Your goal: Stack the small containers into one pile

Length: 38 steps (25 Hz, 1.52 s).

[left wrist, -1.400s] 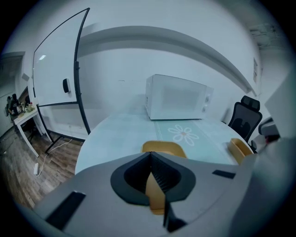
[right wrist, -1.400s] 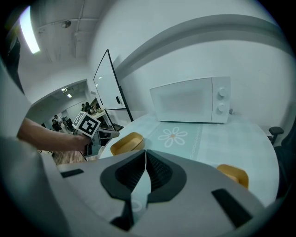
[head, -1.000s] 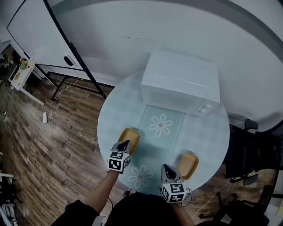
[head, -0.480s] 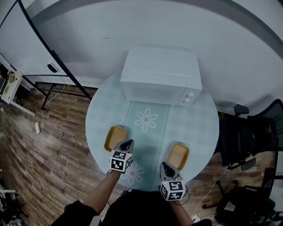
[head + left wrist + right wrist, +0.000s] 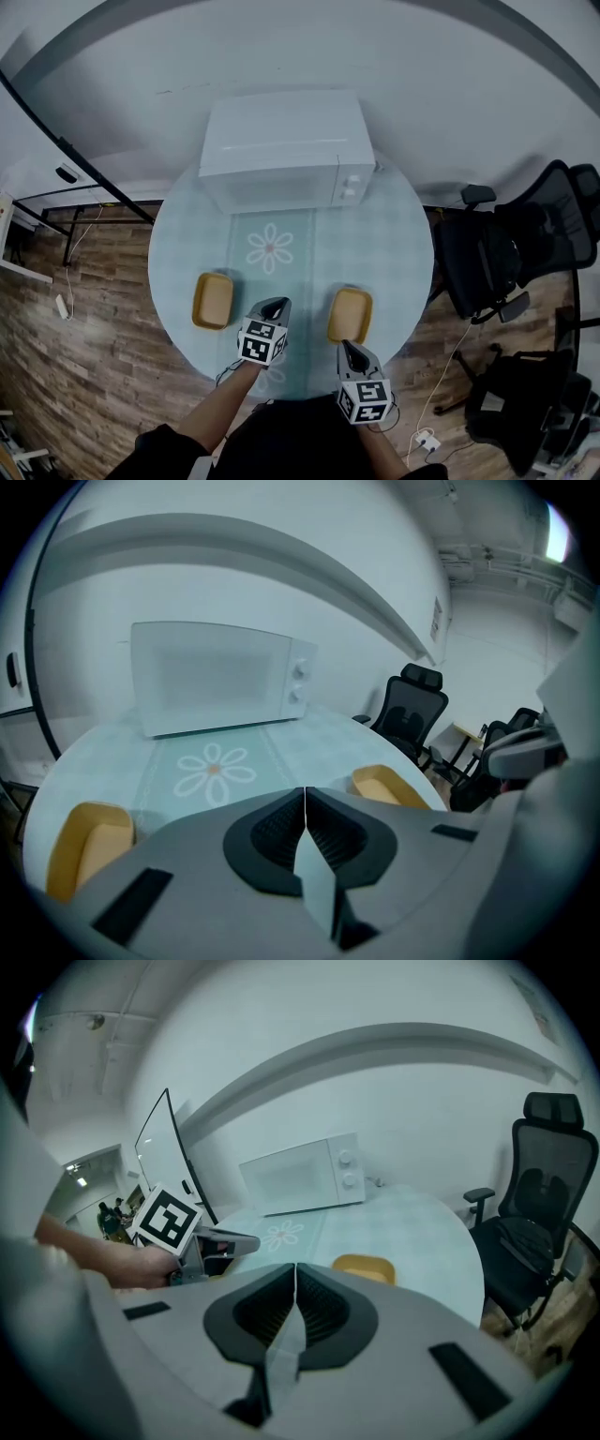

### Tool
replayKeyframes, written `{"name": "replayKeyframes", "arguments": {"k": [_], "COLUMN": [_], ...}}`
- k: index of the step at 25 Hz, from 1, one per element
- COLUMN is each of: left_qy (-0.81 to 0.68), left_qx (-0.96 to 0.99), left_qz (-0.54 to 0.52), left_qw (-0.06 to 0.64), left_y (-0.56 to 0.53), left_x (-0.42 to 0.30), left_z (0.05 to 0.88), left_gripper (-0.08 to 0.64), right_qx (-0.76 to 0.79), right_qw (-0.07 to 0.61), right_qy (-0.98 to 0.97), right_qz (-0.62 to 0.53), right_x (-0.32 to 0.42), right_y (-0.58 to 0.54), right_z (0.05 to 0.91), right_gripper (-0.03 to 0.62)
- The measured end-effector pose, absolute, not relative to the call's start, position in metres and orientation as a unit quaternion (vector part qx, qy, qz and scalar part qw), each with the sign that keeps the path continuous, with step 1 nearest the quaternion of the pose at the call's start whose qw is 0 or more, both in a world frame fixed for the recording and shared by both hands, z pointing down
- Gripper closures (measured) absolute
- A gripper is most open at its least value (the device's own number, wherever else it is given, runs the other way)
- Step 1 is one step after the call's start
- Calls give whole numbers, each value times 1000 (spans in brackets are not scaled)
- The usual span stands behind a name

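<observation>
Two shallow yellow containers lie apart on the round pale-green table (image 5: 394, 253). The left container (image 5: 213, 300) (image 5: 89, 844) sits near the table's left edge, and the right container (image 5: 350, 314) (image 5: 390, 784) (image 5: 364, 1267) lies toward the front right. My left gripper (image 5: 278, 303) (image 5: 305, 790) hovers between them, shut and empty. Just in front of the right container, my right gripper (image 5: 345, 346) (image 5: 295, 1266) is also shut with nothing in it. The left gripper (image 5: 225, 1239) shows at the left of the right gripper view.
A white microwave (image 5: 281, 150) (image 5: 220, 677) (image 5: 305, 1174) stands at the back of the table. Black office chairs (image 5: 497, 253) stand to the right, off the table. A flower-print runner (image 5: 270, 248) crosses the table's middle. Wooden floor lies all around.
The head view has swung, so the table sits further left in the frame. My left gripper has left the left container for the gap between both; the right gripper now faces the right container.
</observation>
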State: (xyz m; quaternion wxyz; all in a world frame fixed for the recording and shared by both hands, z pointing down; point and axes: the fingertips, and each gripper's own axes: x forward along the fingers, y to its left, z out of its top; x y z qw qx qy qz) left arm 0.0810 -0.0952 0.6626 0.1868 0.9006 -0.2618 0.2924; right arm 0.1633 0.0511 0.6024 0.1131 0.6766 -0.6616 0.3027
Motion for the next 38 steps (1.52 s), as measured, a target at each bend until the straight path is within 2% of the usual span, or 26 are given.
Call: {"name": "replayKeyframes", "arguments": {"k": [4,12,27,32,38], "left_qy": [-224,-179,-159,-162,-161], "left_qx": [906,901,874,879,887], "left_qz": [301,329,380,385,381], "left_qw": [194,219,259,229,205], "left_y": [-76,-49,-13,-12,-13], "left_x": [114,157,183,182,178], "left_z": [671,697,742,742,736], "left_gripper": [541,469,470,526,531], "right_qx": [693,705,705,704,700], "right_qw": [108,104,111,111,111], "right_qy": [-643,-627,-619,-618,-622], "right_qz": [308,315,328,332,332], "right_x": [180,199,213,211,207], "right_y": [64,73,81,79,76], "right_z": [605,608,619,620,621], "right_gripper": [566,566,566,566,566]}}
